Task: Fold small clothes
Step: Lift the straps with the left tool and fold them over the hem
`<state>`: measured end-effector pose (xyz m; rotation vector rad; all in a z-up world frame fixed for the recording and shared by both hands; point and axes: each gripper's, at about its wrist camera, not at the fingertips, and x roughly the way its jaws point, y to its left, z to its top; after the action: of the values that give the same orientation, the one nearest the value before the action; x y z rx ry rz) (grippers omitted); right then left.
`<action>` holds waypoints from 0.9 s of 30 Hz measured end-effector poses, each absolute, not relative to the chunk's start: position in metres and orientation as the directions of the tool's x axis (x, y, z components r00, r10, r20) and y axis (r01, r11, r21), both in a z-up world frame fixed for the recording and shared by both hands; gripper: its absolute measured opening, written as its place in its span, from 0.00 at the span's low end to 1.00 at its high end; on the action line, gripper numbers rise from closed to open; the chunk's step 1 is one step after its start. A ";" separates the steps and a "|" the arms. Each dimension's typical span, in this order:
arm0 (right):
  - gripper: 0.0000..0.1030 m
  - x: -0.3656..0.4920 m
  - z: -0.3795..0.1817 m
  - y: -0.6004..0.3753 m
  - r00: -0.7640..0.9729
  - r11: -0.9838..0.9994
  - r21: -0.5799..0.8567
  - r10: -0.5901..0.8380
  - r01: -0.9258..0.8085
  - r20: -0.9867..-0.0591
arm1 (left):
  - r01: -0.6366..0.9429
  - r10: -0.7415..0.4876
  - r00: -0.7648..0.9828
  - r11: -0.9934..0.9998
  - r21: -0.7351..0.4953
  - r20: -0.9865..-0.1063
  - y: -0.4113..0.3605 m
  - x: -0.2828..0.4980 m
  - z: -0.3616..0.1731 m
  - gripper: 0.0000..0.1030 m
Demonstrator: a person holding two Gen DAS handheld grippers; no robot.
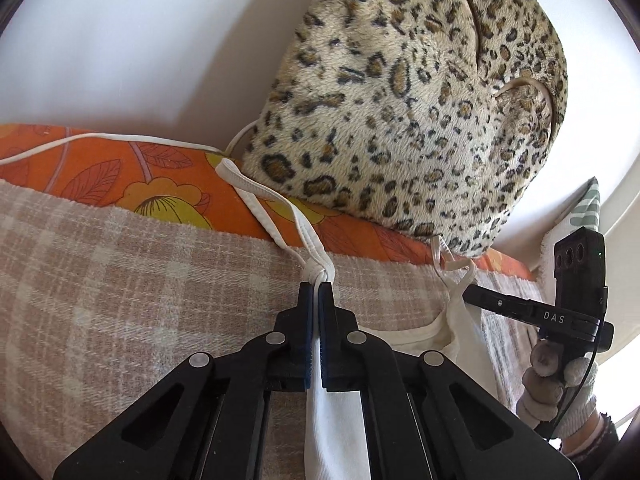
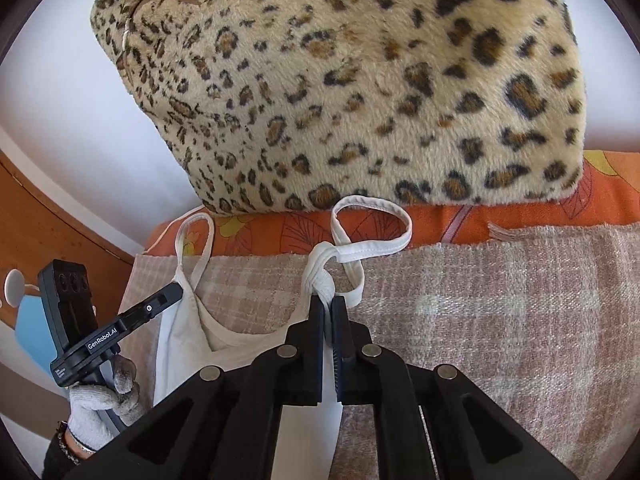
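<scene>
A leopard-print cushion leans against a white wall.

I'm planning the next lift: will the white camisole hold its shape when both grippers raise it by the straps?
Probably not. The white camisole looks thin and already sags between the left gripper and the right gripper. Its narrow straps curl into loose loops, so expect floppy, light fabric that drapes and swings.

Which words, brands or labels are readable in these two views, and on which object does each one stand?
"DAS": white letters on the right gripper, seen in the left wrist view.
"GenRobot.AI": white letters on the left gripper, seen in the right wrist view.
A small white label lower on the left gripper's body is too small to read.
</scene>
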<state>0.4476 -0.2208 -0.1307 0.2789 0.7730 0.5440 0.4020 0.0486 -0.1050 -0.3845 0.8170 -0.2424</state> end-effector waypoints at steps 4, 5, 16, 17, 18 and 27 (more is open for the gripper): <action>0.01 0.438 -0.115 -0.224 0.602 0.821 0.430 0.569 -0.375 -0.560 | 0.070 -0.365 0.678 0.896 -0.438 -0.638 0.052 0.397 -0.096 0.01; 0.01 0.436 -0.111 -0.226 0.604 0.817 0.436 0.574 -0.378 -0.552 | 0.074 -0.369 0.685 0.893 -0.444 -0.628 0.053 0.394 -0.092 0.00; 0.01 0.381 -0.072 -0.235 0.634 0.793 0.438 0.605 -0.424 -0.481 | 0.140 -0.407 0.713 0.881 -0.452 -0.571 0.050 0.352 -0.043 0.00; 0.01 0.373 -0.068 -0.235 0.637 0.793 0.434 0.605 -0.429 -0.477 | 0.145 -0.407 0.715 0.882 -0.448 -0.568 0.047 0.347 -0.039 0.00; 0.01 0.365 -0.065 -0.234 0.640 0.790 0.433 0.608 -0.433 -0.470 | 0.150 -0.406 0.718 0.883 -0.444 -0.565 0.046 0.341 -0.034 0.00; 0.01 0.280 -0.055 -0.219 0.671 0.793 0.394 0.606 -0.465 -0.427 | 0.182 -0.404 0.741 0.890 -0.419 -0.537 0.035 0.274 -0.005 0.00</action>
<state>0.2802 -0.2188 -0.0546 0.2627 0.5731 0.6113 0.2740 0.0348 -0.0046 -0.3540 0.6636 -0.3285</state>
